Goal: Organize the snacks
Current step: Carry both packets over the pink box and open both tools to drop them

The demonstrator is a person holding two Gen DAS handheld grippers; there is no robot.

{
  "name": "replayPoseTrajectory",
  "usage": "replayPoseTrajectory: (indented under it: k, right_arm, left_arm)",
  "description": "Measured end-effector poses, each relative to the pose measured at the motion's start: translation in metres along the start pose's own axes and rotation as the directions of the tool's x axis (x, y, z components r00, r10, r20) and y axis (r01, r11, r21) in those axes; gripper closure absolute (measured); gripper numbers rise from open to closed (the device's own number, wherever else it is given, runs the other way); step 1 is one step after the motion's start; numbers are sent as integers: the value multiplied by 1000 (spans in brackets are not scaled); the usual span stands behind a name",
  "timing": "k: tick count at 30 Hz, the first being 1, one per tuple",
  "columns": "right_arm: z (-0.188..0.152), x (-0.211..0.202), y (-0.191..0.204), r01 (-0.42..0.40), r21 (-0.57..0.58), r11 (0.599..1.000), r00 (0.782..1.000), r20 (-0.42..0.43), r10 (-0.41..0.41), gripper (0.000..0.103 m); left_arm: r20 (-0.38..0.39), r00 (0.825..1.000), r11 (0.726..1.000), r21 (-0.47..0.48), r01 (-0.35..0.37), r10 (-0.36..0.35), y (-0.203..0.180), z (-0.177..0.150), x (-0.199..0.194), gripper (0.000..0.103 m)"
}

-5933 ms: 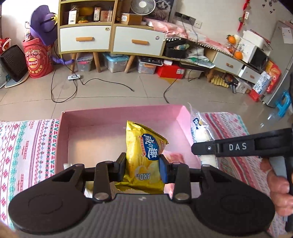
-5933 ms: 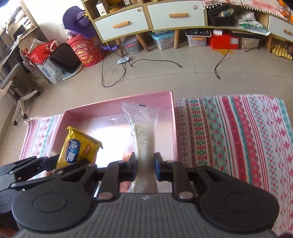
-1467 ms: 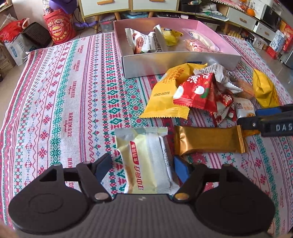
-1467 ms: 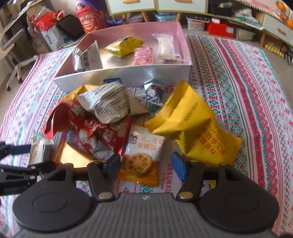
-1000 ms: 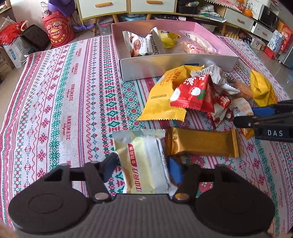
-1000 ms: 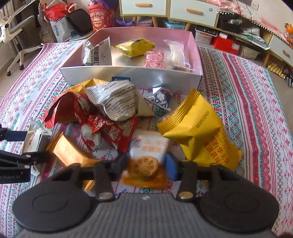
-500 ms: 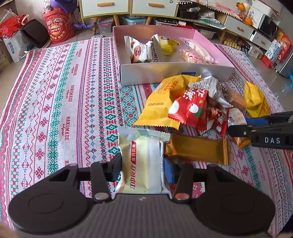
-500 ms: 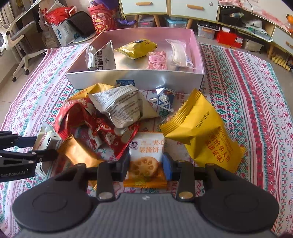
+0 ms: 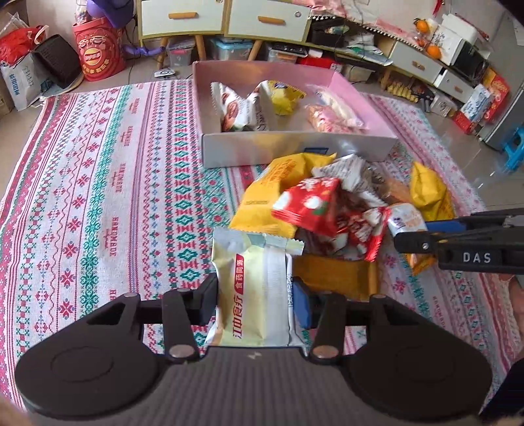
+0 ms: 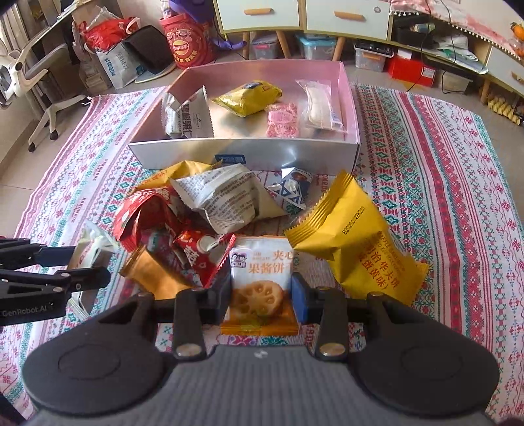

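Observation:
My left gripper (image 9: 255, 300) is shut on a pale yellow and white snack packet (image 9: 253, 295), held above the patterned cloth. My right gripper (image 10: 261, 296) is shut on a white and orange biscuit packet (image 10: 260, 278) with a lotus-root picture. The pink box (image 10: 347, 95) stands at the far side, holding a silver packet (image 10: 186, 116), a yellow chip bag (image 10: 249, 96), a pink packet (image 10: 283, 119) and a clear-wrapped bar (image 10: 319, 101). The box (image 9: 353, 95) also shows in the left wrist view. A pile of loose snacks (image 10: 203, 209) lies between the grippers and the box.
In the pile are a big yellow bag (image 10: 357, 242), a red packet (image 9: 311, 204), a grey printed packet (image 10: 222, 193) and a gold bar (image 9: 334, 275). The cloth (image 9: 98, 196) lies to the left. Cabinets (image 9: 226, 16) and floor clutter stand beyond.
Both grippers have closed on their packets and lifted them slightly off the cloth. Before that each had left its earlier snack in the pink box.

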State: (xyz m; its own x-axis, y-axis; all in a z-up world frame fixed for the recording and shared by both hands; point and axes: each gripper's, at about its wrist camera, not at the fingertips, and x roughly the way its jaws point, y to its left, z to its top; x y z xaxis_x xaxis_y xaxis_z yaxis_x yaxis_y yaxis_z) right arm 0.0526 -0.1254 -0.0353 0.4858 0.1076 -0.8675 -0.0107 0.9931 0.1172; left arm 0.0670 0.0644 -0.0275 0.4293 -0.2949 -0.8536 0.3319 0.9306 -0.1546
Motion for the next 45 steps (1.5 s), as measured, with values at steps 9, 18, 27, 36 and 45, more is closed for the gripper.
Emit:
replayPoseTrajectory:
  k: [9, 18, 27, 36, 45]
  right_arm:
    - [3, -15, 5, -39, -11, 999, 999, 31, 39, 68]
    - [14, -30, 3, -45, -3, 999, 996, 83, 45, 68]
    - [40, -38, -10, -8, 25, 1000, 989, 145, 4, 68]
    - [68, -25, -35, -9, 103, 995, 988, 157, -7, 68]
    - [92, -1, -48, 16, 133, 991, 986, 163, -38, 68]
  left_arm:
    - [63, 997, 999, 19, 46, -47, -10, 8, -21, 49]
    - [108, 992, 997, 21, 68, -70, -11, 20, -31, 49]
    - [148, 986, 997, 29, 78, -81, -18, 46, -29, 49]
    - [180, 982, 998, 50, 48, -57, -26, 83, -11, 49]
    - [202, 978, 999, 6, 51, -51, -26, 115, 20, 49]
